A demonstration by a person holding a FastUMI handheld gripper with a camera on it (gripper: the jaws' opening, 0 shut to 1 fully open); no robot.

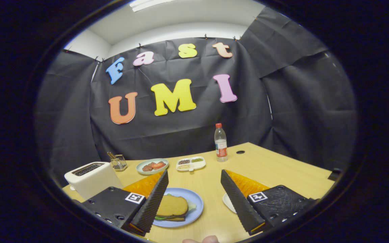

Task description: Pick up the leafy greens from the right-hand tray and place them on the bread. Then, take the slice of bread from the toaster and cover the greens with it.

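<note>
Now the hand-held gripper [194,195] hangs above the pale wooden table [275,168] with its fingers spread wide and nothing between them. Just ahead, beside the left finger, a round blue plate [194,199] carries a tan bread slice [171,206] lying over green leafy greens [191,205], with more bread beneath. A white toaster [91,177] stands to the left, and a small white tray [229,201] peeks from behind the right finger.

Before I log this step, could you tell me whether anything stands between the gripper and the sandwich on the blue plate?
Nothing visible does. The gripper is open and holds nothing. The sandwich, bread on top with greens showing at its edges, lies on the blue plate just ahead, partly behind the left finger. The toaster stands off to the left.
</note>
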